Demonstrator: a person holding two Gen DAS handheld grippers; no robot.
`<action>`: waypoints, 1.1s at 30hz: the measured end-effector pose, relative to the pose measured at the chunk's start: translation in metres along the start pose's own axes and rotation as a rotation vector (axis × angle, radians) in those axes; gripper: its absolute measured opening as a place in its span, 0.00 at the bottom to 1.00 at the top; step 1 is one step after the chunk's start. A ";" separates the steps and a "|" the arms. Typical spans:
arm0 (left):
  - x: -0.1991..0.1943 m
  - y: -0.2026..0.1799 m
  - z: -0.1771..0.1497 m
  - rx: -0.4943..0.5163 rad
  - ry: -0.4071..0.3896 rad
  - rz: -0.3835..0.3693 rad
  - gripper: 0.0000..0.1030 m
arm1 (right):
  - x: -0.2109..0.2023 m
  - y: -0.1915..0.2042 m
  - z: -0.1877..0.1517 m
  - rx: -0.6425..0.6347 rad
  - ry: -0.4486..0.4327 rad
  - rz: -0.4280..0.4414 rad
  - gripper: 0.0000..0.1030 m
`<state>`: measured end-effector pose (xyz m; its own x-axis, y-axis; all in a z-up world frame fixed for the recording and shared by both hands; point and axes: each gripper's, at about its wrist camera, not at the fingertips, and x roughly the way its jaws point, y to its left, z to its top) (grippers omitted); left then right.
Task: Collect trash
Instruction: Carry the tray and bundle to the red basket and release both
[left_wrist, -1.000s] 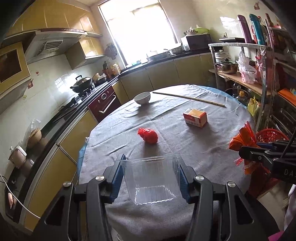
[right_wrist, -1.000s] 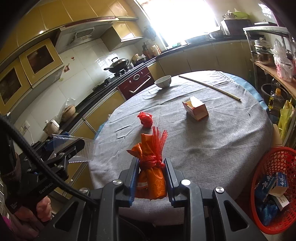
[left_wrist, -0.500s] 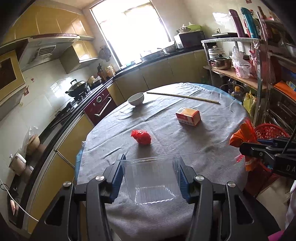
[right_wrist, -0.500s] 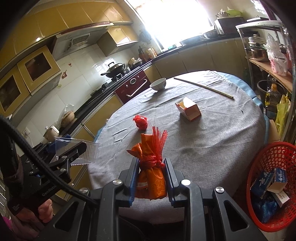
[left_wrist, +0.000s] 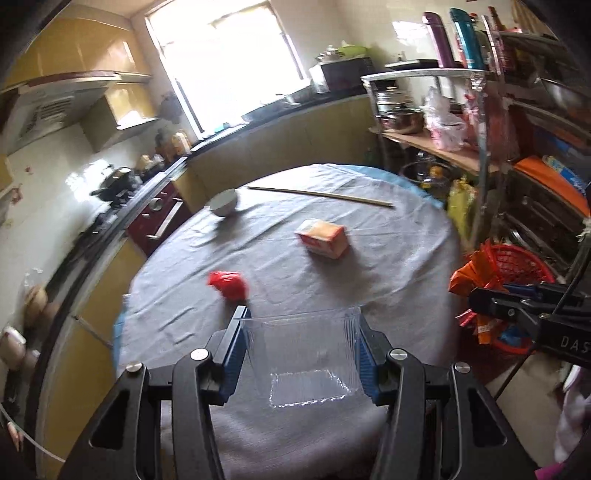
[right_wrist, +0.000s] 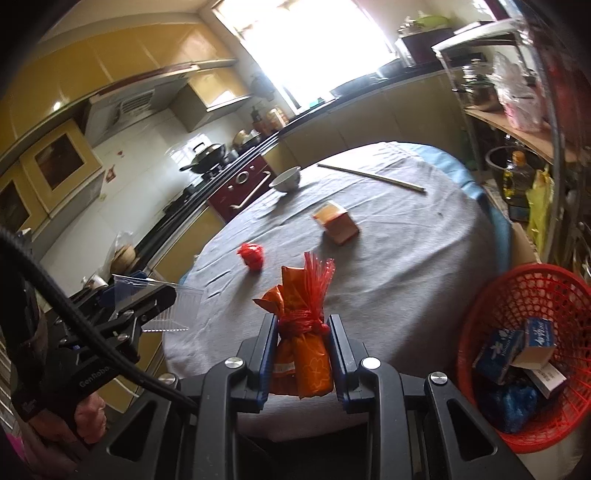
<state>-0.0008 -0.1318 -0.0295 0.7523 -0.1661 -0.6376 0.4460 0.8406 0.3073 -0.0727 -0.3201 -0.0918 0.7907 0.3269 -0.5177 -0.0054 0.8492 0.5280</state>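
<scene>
Left wrist view: the left gripper (left_wrist: 301, 334) clamped a clear plastic tray (left_wrist: 306, 360) above the table (left_wrist: 388, 266).

Right wrist view: the right gripper (right_wrist: 301, 332) clamped an orange bag (right_wrist: 301, 354); release should wait until squarely over the red basket (right_wrist: 517, 295).

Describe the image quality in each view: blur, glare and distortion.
Left wrist view: motion blur smears the red wad and white bowl, the window is blown out, and fisheye bends the counter; the clear plastic tray stays sharp. Right wrist view: crisper, the orange packet sharp, but the window glares white.
</scene>
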 end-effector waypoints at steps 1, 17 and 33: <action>0.003 -0.005 0.003 0.001 0.007 -0.027 0.53 | -0.003 -0.006 0.000 0.013 -0.005 -0.006 0.28; 0.037 -0.092 0.045 0.050 0.058 -0.396 0.53 | -0.069 -0.126 -0.005 0.251 -0.116 -0.184 0.28; 0.069 -0.222 0.077 0.182 0.138 -0.596 0.57 | -0.098 -0.230 -0.030 0.500 -0.154 -0.258 0.30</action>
<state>-0.0101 -0.3696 -0.0871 0.2854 -0.4999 -0.8177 0.8530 0.5215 -0.0211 -0.1674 -0.5349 -0.1825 0.8080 0.0393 -0.5879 0.4597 0.5820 0.6708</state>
